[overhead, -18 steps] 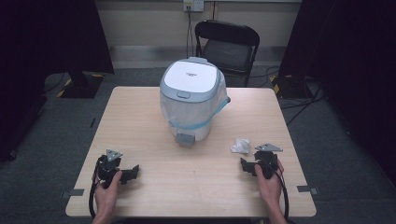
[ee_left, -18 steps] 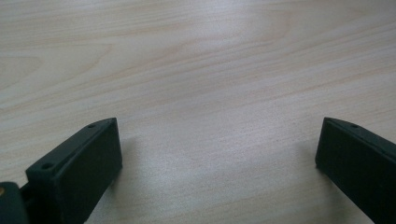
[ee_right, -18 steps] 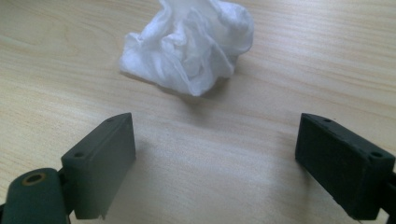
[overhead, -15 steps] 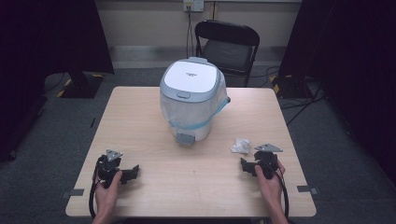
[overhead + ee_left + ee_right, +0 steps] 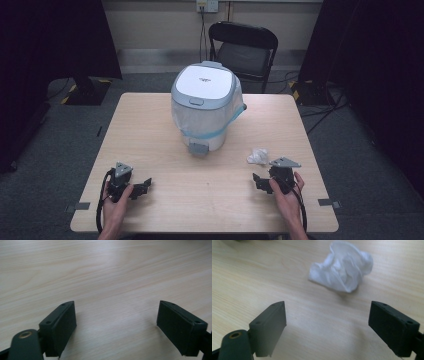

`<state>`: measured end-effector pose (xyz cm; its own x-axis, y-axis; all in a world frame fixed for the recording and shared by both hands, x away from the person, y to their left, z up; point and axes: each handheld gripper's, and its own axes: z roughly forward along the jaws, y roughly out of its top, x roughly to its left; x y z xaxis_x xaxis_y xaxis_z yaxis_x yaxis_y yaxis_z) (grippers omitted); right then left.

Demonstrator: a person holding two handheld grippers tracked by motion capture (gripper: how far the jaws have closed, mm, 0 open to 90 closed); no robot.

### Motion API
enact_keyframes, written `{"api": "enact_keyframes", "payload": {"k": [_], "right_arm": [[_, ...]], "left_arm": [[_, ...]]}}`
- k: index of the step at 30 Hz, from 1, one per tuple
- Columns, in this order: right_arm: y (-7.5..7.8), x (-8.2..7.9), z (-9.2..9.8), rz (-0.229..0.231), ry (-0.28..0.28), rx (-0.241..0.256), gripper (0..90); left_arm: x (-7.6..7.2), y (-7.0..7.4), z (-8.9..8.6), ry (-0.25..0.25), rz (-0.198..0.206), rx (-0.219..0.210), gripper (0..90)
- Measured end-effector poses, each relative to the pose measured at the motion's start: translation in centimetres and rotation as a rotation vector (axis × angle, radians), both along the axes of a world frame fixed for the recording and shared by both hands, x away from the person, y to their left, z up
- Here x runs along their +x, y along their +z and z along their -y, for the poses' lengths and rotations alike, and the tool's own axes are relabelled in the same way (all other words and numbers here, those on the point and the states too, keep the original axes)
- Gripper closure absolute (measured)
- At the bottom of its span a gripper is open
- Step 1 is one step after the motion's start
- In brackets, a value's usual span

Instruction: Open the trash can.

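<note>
Right gripper view puts the crumpled white tissue (image 5: 342,268) dead ahead of my right gripper (image 5: 327,327), lying loose on the table (image 5: 249,277), just beyond the jaw tips and slightly off toward the right-hand jaw. Jaws are spread wide, nothing between them.

High view: the same wad (image 5: 258,156) sits near the table's right edge, just ahead of the right gripper (image 5: 262,181) and well apart from the white lidded bin (image 5: 204,107) at table centre. The bin has a plastic liner with a blue band showing around its body, and the lid looks closed.

My left gripper (image 5: 116,327) is also spread, bare wood between its jaws; in the high view it rests at the near left corner (image 5: 139,187), far from everything.

Risks as I see them:
- The tissue is light and soft. If I close too high I only pinch a loose fold, and it could slip out on the lift.
- If a jaw tip drags forward, it could shove the wad away instead of straddling it, possibly toward the right edge.
- Approach is slightly off-centre; one jaw could land on top and flatten it against the wood.
- With the lid down, a drop into the bin is likely blocked unless something opens it first, and the left gripper is a long reach away.
</note>
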<state>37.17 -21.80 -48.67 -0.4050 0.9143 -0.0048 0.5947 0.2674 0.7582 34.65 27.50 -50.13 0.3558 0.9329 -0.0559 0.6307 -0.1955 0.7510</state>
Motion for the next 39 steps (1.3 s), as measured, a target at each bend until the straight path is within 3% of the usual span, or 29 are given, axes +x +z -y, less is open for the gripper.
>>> {"api": "enact_keyframes", "payload": {"k": [3, 4, 6, 10, 12, 15, 16, 17, 18, 19, 21, 22, 23, 24, 25, 26, 28, 29, 30, 31, 34, 36, 37, 39], "right_arm": [[0.7, 0.4, -0.7, 0.009, 0.016, 0.013, 13.8], [0.9, 0.6, -1.0, 0.012, 0.022, 0.011, 13.8], [1.4, 1.2, -1.7, 0.025, 0.035, 0.001, 13.8], [2.4, 2.8, -2.9, 0.021, 0.059, 0.003, 13.8], [2.8, 3.8, -3.3, 0.025, 0.062, 0.016, 14.1], [3.2, 5.4, -3.9, 0.028, 0.061, 0.01, 14.6], [3.2, 5.4, -3.9, 0.028, 0.061, 0.01, 14.6], [3.4, 6.4, -4.3, 0.028, 0.072, 0.013, 15.0], [3.4, 6.4, -4.3, 0.028, 0.072, 0.013, 15.0], [3.6, 7.4, -4.7, 0.029, 0.073, 0.014, 15.7], [3.9, 8.4, -5.1, 0.034, 0.071, 0.012, 16.0], [3.9, 8.4, -5.1, 0.034, 0.071, 0.012, 16.0], [4.1, 9.4, -5.4, 0.042, 0.072, 0.017, 16.0], [4.1, 9.4, -5.4, 0.042, 0.072, 0.017, 16.0], [4.4, 10.4, -5.7, 0.048, 0.074, 0.023, 16.3], [4.5, 10.9, -5.9, 0.051, 0.068, 0.024, 16.4], [4.7, 11.4, -6.1, 0.055, 0.069, 0.026, 16.4], [4.9, 12.5, -6.4, 0.077, 0.058, 0.013, 16.6], [4.9, 12.9, -6.5, 0.081, 0.052, 0.015, 17.1], [4.9, 13.5, -6.5, 0.08, 0.044, 0.026, 17.9], [5.1, 14.9, -6.8, 0.083, 0.028, 0.026, 17.8], [5.1, 15.3, -6.8, 0.091, 0.016, 0.027, 18.2], [5.0, 15.9, -6.9, 0.12, -0.009, 0.031, 18.4], [4.8, 16.4, -6.9, 0.112, -0.027, 0.038, 18.7]], "left_arm": [[0.5, 0.3, 0.6, -0.034, 0.038, 0.004, 15.9], [0.7, 0.4, 0.6, -0.048, 0.062, -0.019, 16.1], [1.6, 0.7, 0.7, -0.055, 0.05, -0.08, 17.5], [3.2, 1.7, 1.1, -0.06, 0.058, -0.092, 16.8], [5.3, 2.9, 1.5, -0.063, 0.075, -0.086, 17.4], [7.8, 3.9, 1.9, -0.082, 0.081, -0.132, 17.4], [7.8, 3.9, 1.9, -0.082, 0.081, -0.132, 17.5], [9.3, 4.5, 2.3, -0.088, 0.081, -0.123, 17.9], [9.3, 4.5, 2.3, -0.088, 0.081, -0.123, 17.7], [10.8, 4.9, 2.7, -0.095, 0.094, -0.14, 17.8], [12.2, 5.2, 2.9, -0.091, 0.097, -0.148, 17.8], [12.2, 5.2, 2.9, -0.091, 0.097, -0.148, 17.9], [13.5, 5.3, 3.1, -0.091, 0.085, -0.154, 18.2], [13.5, 5.3, 3.1, -0.091, 0.085, -0.154, 18.1], [14.7, 5.5, 3.3, -0.099, 0.089, -0.169, 18.2], [14.7, 5.5, 3.3, -0.099, 0.089, -0.169, 18.3], [15.8, 5.7, 3.7, -0.099, 0.098, -0.155, 18.2], [16.9, 5.9, 4.0, -0.094, 0.109, -0.153, 18.1], [16.9, 5.9, 4.0, -0.094, 0.109, -0.153, 18.3], [17.9, 5.9, 4.3, -0.094, 0.111, -0.154, 18.3], [19.2, 5.8, 4.6, -0.082, 0.117, -0.148, 18.6], [19.5, 5.7, 4.8, -0.071, 0.133, -0.147, 19.1], [20.0, 5.4, 4.9, -0.057, 0.122, -0.144, 19.0], [20.5, 5.3, 5.2, -0.084, 0.124, -0.155, 18.7]]}}
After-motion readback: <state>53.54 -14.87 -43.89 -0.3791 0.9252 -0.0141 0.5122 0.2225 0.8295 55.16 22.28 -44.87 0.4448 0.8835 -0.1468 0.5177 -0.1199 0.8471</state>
